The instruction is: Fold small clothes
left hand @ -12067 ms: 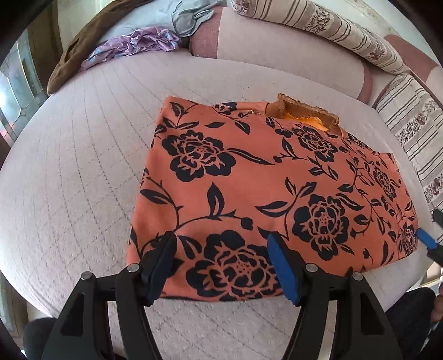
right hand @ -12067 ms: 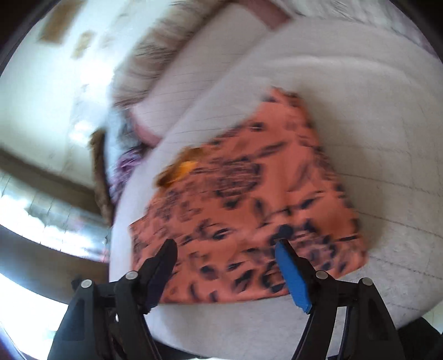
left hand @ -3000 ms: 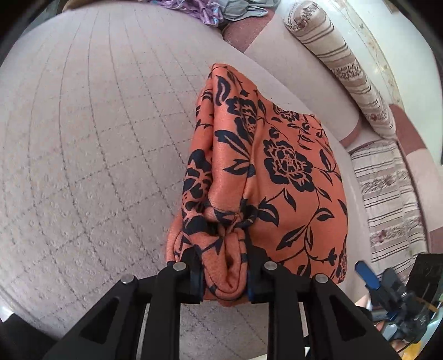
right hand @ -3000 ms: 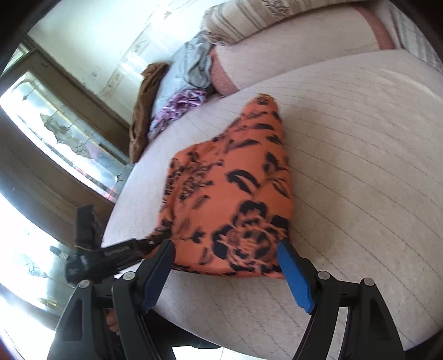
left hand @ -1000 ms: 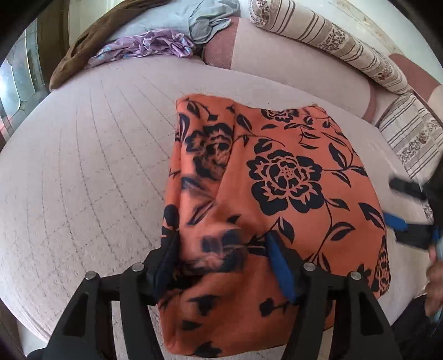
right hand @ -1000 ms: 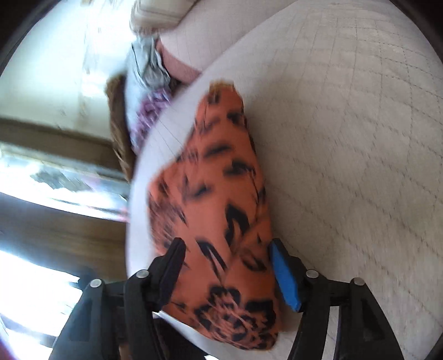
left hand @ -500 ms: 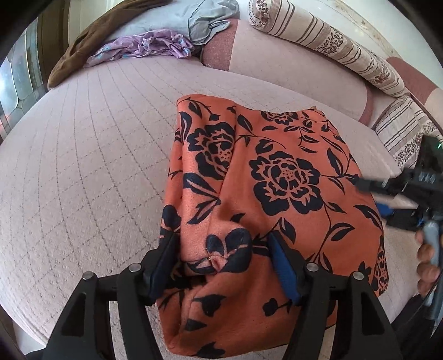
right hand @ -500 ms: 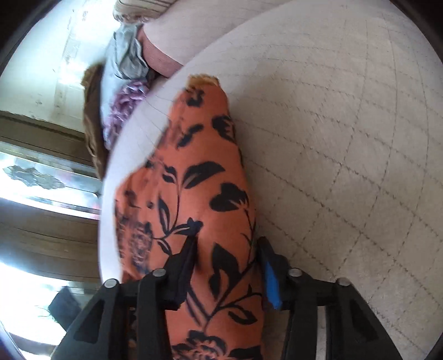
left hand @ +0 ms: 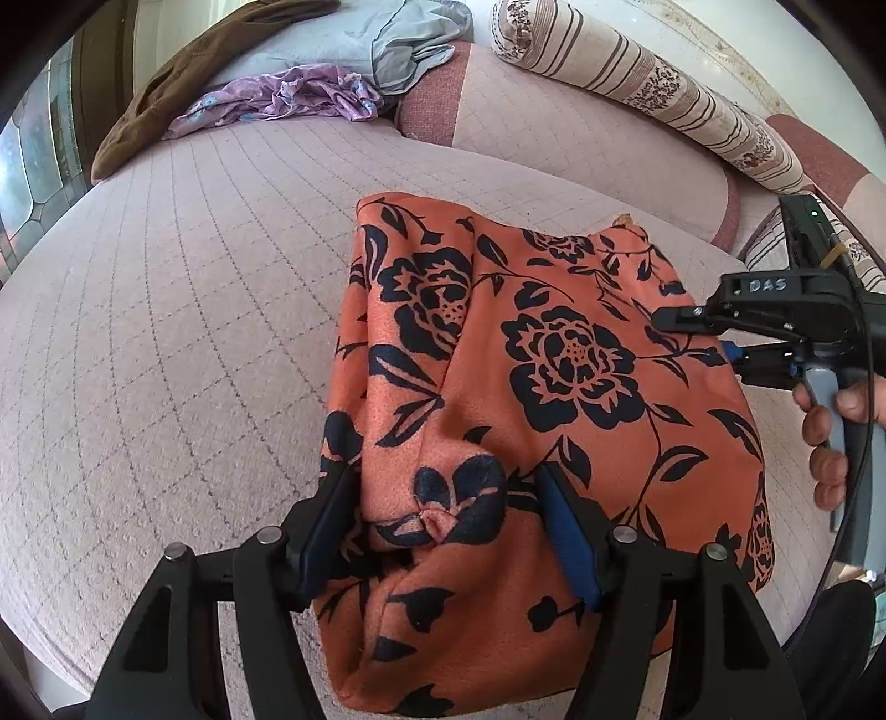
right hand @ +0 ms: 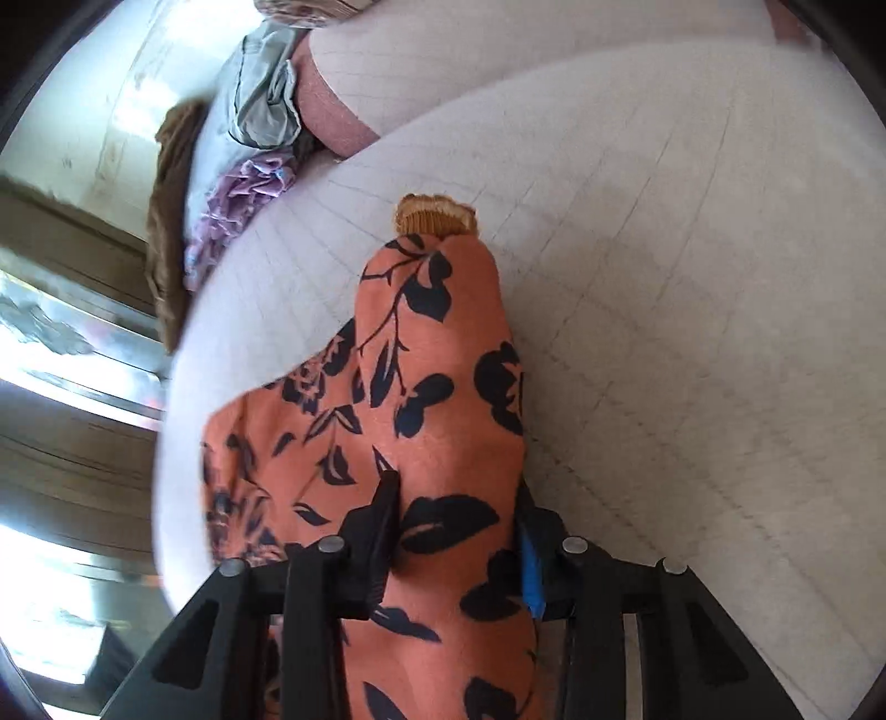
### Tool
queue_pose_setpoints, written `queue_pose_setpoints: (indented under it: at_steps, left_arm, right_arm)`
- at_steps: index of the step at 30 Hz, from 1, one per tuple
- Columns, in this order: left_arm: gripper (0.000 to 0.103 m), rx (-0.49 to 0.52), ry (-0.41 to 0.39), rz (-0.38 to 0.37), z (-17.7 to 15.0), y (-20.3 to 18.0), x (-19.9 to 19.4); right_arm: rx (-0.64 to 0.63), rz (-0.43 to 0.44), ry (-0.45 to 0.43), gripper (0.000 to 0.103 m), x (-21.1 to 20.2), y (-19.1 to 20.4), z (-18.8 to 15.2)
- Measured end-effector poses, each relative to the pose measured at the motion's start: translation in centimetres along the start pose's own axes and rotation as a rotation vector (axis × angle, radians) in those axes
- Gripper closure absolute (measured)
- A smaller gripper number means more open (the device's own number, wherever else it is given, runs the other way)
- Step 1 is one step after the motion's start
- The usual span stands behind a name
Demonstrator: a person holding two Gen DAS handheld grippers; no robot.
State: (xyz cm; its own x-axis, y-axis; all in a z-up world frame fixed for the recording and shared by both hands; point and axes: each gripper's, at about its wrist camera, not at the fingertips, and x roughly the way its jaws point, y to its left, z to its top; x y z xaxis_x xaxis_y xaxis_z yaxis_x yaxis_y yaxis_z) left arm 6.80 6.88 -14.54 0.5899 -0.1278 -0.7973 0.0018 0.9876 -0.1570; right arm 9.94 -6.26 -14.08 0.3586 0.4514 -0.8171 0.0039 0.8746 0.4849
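Note:
An orange garment with a black flower print (left hand: 531, 354) lies folded on a pale quilted cushion (left hand: 166, 332). My left gripper (left hand: 443, 515) is open, its jaws standing on either side of a raised bunch of the cloth at the near edge. My right gripper (right hand: 454, 531) is shut on the garment's right-hand fold (right hand: 443, 399); it also shows in the left wrist view (left hand: 703, 338) at the garment's right edge. A ribbed tan cuff or collar (right hand: 434, 213) sticks out at the garment's far end.
A heap of other clothes lies at the back left: a purple one (left hand: 282, 97), a grey-blue one (left hand: 398, 39) and a brown one (left hand: 183, 72). Striped bolsters (left hand: 653, 94) line the back. The cushion's front edge curves just below my grippers.
My right gripper has closed from wide open onto the garment's right edge. My left gripper, shut on the cloth three seconds ago, now stands open around it.

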Motion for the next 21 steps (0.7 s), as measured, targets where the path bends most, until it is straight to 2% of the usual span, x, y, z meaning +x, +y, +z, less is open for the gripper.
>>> queue_pose_setpoints:
  at_steps: [1,2,4,6,8,10,11,12,14,18,20,21]
  left_arm:
    - [0.034,-0.001,0.0,-0.002,0.0,0.1,0.0]
    - [0.034,-0.004,0.0,-0.004,0.0,0.1,-0.1]
    - [0.034,-0.009,0.0,-0.01,0.0,0.3,-0.1]
    - [0.034,-0.011,-0.001,-0.008,0.0,0.2,-0.1]
    - [0.034,-0.01,-0.001,-0.001,0.0,0.1,-0.1]
    - [0.034,-0.006,0.0,0.001,0.0,0.0,-0.1]
    - [0.034,-0.006,0.001,0.001,0.1,-0.1,-0.1]
    - [0.034,-0.004,0.002,0.001,0.1,-0.1,-0.2]
    - [0.034,-0.005,0.003,0.007,0.2,-0.1,-0.2]
    - [0.034,-0.001,0.002,0.014,0.2,-0.3,-0.1]
    - [0.034,-0.002,0.0,0.013,0.1,-0.3,-0.2]
    - [0.034,-0.004,-0.001,0.01,0.1,-0.2,-0.2]
  right_arm:
    - [-0.008,-0.024,-0.001,0.06,0.2,0.2,-0.1]
    - [-0.002,-0.056,-0.006,0.048,0.2,0.4,-0.1]
    - [0.014,-0.059,-0.023,0.041,-0.4,1.0,-0.6]
    - [-0.005,-0.016,-0.028,0.036,-1.2,1.2,-1.6]
    - [-0.03,-0.027,-0.055,0.027,-2.5,1.4,-2.9]
    - [-0.016,-0.038,-0.011,0.028,-1.9,0.5,-4.1]
    - [-0.005,-0.028,0.014,0.044,-1.7,-0.3,-4.5]
    - [-0.001,0.013,0.031,0.051,-1.1,-0.3,-4.7]
    - [-0.026,-0.005,0.011,0.053,-1.6,0.3,-4.9]
    - [-0.077,-0.076,-0.021,0.05,-2.7,1.6,-5.6]
    - [-0.094,-0.116,-0.054,0.041,-3.9,1.8,-6.3]
    - [-0.126,-0.151,-0.076,0.041,-4.5,2.2,-6.9]
